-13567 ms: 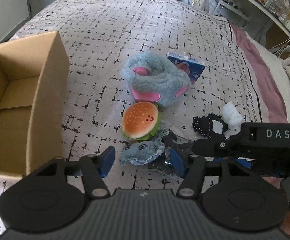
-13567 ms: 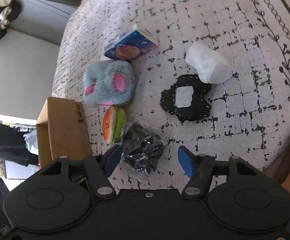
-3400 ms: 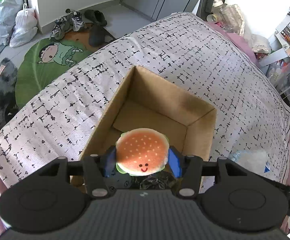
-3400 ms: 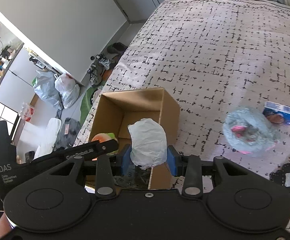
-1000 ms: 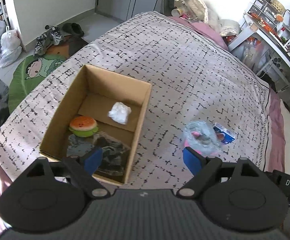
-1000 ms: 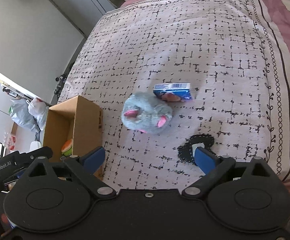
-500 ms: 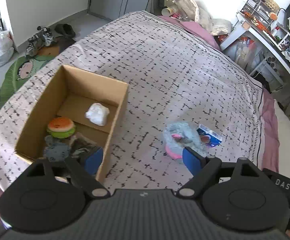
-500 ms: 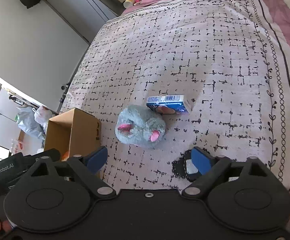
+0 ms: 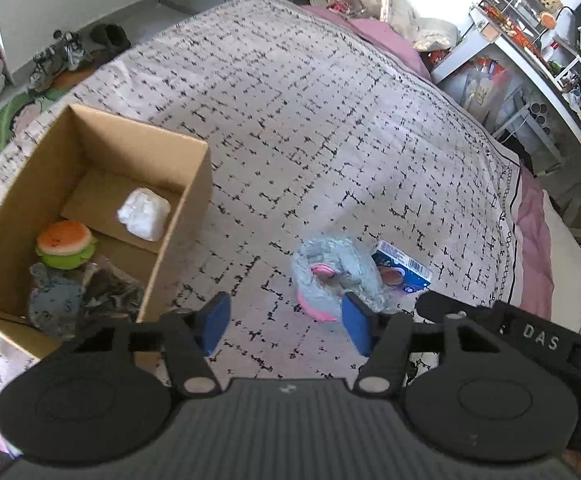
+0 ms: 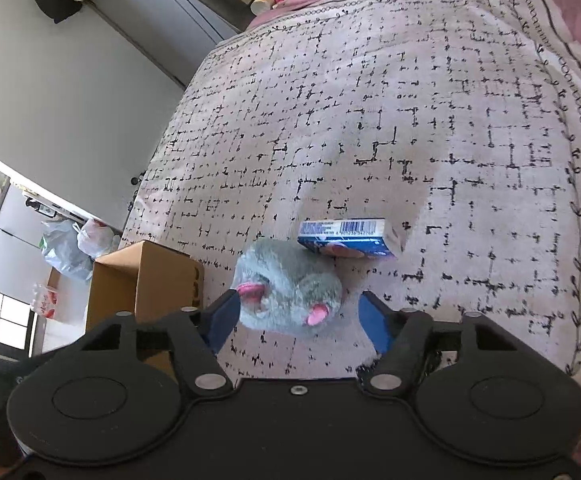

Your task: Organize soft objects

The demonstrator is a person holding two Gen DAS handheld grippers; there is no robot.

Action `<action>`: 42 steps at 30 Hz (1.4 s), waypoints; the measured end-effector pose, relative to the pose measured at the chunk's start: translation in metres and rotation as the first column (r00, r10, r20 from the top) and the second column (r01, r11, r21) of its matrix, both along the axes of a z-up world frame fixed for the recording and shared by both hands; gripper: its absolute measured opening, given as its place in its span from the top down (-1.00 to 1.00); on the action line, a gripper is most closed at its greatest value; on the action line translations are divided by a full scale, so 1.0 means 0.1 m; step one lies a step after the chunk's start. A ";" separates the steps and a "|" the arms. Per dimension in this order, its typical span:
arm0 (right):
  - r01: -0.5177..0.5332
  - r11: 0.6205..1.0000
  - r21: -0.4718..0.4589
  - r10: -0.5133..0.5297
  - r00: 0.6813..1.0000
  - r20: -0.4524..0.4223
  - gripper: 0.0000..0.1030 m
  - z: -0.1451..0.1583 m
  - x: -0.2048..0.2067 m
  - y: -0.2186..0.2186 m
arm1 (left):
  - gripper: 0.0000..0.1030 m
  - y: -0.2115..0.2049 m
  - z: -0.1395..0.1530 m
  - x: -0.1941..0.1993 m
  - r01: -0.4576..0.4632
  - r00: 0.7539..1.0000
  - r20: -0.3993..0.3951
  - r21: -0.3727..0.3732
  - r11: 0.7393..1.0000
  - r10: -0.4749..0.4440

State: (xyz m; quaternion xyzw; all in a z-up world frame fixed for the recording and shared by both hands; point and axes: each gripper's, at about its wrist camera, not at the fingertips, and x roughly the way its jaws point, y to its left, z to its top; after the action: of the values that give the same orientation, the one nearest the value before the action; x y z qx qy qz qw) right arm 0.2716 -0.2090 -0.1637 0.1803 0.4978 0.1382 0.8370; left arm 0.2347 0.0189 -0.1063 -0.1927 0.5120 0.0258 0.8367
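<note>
A grey plush with pink ears [image 9: 338, 276] lies on the patterned bedspread [image 9: 330, 140], touching a blue tissue pack [image 9: 404, 274]. My left gripper [image 9: 286, 322] hangs above the bedspread just left of the plush, jaws closing with nothing between them. In the right wrist view the plush [image 10: 290, 292] shows between the blue pads of my right gripper [image 10: 298, 324]. Its jaws are closing, and the pads stand clear of the fur. The cardboard box [image 9: 186, 208] holds a burger toy [image 9: 64, 242], a white soft lump [image 9: 144, 218], a grey-blue toy [image 9: 54, 304] and a dark bag [image 9: 108, 292].
The tissue pack [image 10: 346, 238] lies just beyond the plush. The box [image 10: 146, 284] stands left of it. The bed's edge drops to the floor at the left, with shoes [image 9: 62, 56] and bags there. Cluttered shelves [image 9: 530, 60] stand to the right.
Both grippers let go of the burger and the white lump, which now lie in the box. Both have since moved down toward the grey plush, and their jaws have narrowed.
</note>
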 end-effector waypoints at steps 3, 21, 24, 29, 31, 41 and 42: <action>-0.013 1.000 0.006 0.013 1.000 -0.001 -0.03 -0.07 0.09 0.03 | 0.05 -0.01 -0.06 0.07 -0.003 1.000 -0.002 -0.014 1.000 0.003; -0.095 0.995 0.022 0.096 0.995 -0.014 0.29 -0.45 0.36 0.16 | 0.30 -0.05 -0.54 0.43 -0.048 0.995 -0.095 -0.126 0.991 0.036; -0.089 0.995 0.035 0.091 0.995 -0.039 0.29 -0.51 0.37 0.14 | 0.31 -0.05 -0.61 0.48 -0.064 0.993 -0.107 -0.145 0.987 0.049; -0.106 0.994 0.035 0.107 0.993 -0.052 0.24 -0.53 0.37 0.17 | 0.44 -0.06 -0.72 0.54 -0.085 0.991 -0.120 -0.161 0.983 0.066; -0.121 0.992 0.027 0.122 0.991 -0.054 0.23 -0.54 0.37 0.19 | 0.61 -0.04 -0.78 0.55 -0.102 0.988 -0.136 -0.188 0.977 0.077; -0.133 0.991 0.003 0.133 0.990 -0.046 0.55 -0.50 0.34 0.21 | 0.76 -0.06 -0.73 0.54 -0.098 0.991 -0.106 -0.196 0.976 0.078; -0.130 0.991 0.001 0.130 0.990 -0.048 0.58 -0.48 0.33 0.21 | 0.77 -0.07 -0.70 0.53 -0.090 0.992 -0.101 -0.192 0.977 0.072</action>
State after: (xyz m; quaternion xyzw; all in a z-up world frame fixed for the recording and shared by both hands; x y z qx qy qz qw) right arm 0.3047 -0.1878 -0.2121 0.1496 0.5284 0.1877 0.8144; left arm 0.2880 0.0122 -0.1764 -0.2935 0.5424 0.0181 0.7870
